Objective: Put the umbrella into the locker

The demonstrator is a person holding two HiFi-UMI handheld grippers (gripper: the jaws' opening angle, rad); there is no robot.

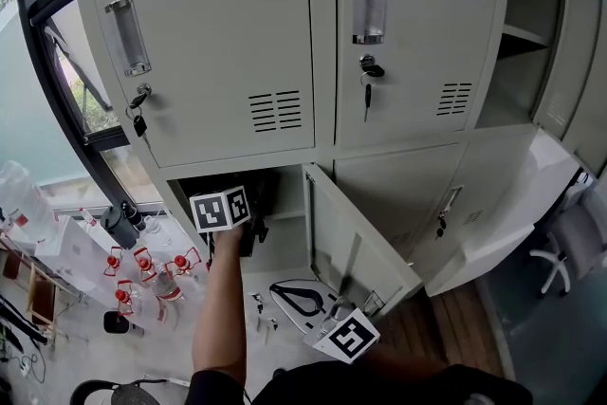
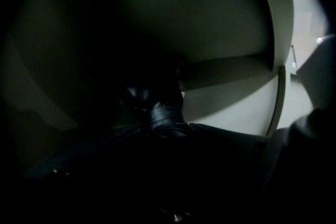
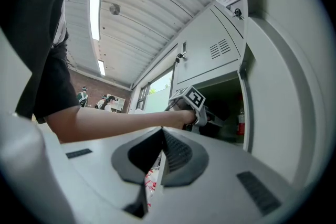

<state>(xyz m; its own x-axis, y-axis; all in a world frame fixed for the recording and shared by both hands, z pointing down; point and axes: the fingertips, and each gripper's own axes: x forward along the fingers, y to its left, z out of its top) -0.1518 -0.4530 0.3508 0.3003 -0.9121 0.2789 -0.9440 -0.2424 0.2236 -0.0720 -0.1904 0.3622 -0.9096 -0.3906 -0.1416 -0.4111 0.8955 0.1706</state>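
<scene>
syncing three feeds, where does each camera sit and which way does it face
Head view: on the head, steeply down at the lockers; left forearm, left gripper, right gripper show.
Left gripper view: on that gripper, facing into the dark open compartment; only the umbrella between its jaws shows.
Right gripper view: on that gripper, tilted up toward the lockers; its closed jaws, the left forearm and the torso show.
Shared: head and right gripper views both show the left gripper at the compartment.

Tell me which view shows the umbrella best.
The left gripper view: the umbrella, black and bundled, fills its lower middle, though dim. The head view mostly hides it behind the left gripper; the right gripper view shows only a dark shape there.
</scene>
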